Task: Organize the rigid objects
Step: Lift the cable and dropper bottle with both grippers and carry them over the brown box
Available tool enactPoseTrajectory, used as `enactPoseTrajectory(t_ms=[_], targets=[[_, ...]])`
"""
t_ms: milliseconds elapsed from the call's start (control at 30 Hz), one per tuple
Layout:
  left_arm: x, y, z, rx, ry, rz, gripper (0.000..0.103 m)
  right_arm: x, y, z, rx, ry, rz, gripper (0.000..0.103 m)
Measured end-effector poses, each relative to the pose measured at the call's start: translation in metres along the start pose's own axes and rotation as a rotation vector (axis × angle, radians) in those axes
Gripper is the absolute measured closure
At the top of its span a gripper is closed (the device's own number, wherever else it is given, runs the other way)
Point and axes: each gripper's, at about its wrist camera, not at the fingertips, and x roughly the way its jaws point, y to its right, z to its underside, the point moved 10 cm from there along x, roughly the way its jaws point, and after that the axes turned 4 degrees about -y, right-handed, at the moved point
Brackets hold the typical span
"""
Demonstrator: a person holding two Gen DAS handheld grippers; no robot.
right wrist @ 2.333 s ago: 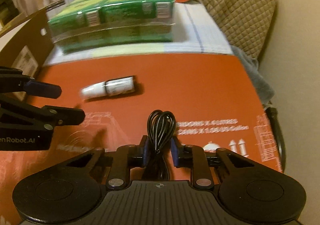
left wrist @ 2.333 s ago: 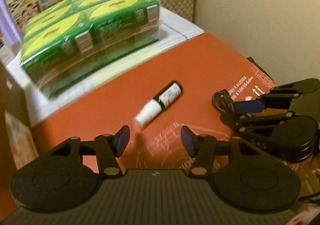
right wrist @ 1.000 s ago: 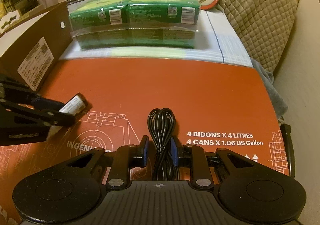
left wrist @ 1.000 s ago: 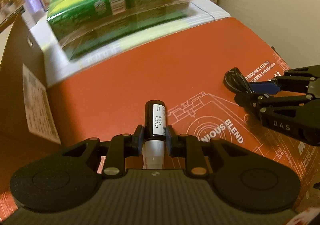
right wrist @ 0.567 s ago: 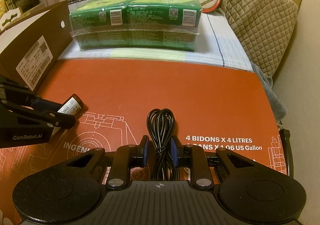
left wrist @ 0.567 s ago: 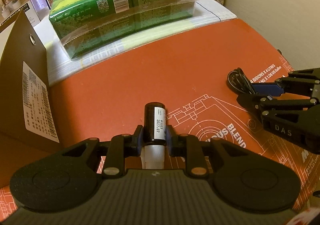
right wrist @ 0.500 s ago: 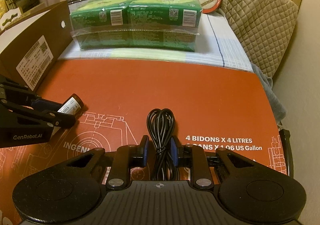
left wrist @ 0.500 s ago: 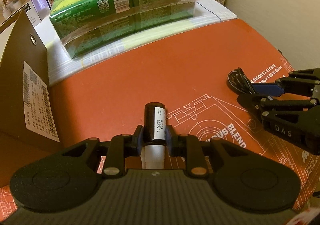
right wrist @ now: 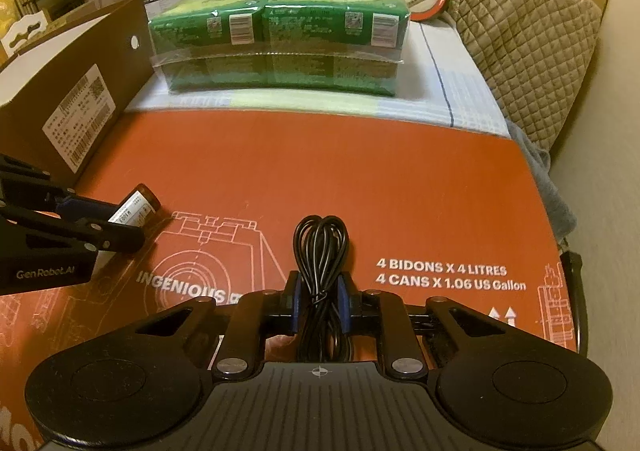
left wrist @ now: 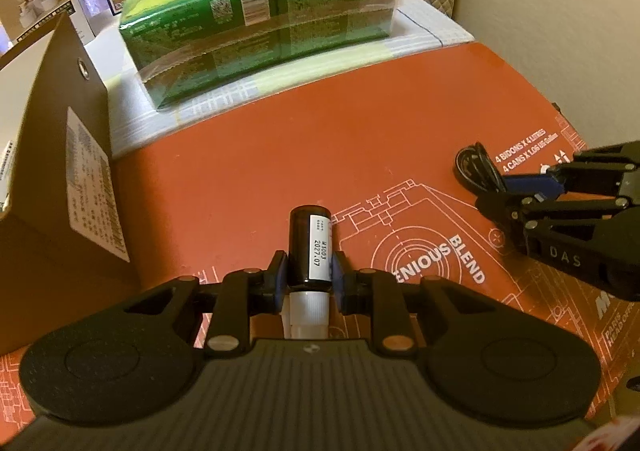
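You're clamping the little bottle [left wrist: 309, 251] in your left gripper [left wrist: 308, 275] at lower centre, and your right gripper [right wrist: 319, 305] is pinching the coiled black cable [right wrist: 320, 247] — both picked up off the red box [right wrist: 360, 171], but nothing's getting sorted anywhere yet.

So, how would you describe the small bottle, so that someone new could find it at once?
Start at the big orange box that lies flat in front of the green packs. Near its front left, the left gripper is shut on the bottle. It is a short dark cylinder with a white label and white cap, unlike the coiled black cable in the right gripper.
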Motion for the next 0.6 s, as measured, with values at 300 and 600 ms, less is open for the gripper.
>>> enactPoseTrajectory(t_ms=[300, 600], targets=[[-0.03, -0.01, 0.008, -0.047, 0.045, 0.0, 0.084, -0.025, -0.019, -0.005, 0.01, 0.036, -0.054, 0.089], [-0.07, -0.032, 0.015, -0.117, 0.108, -0.014, 0.084, -0.052, -0.064, -0.025, -0.038, 0.081, -0.132, 0.089]])
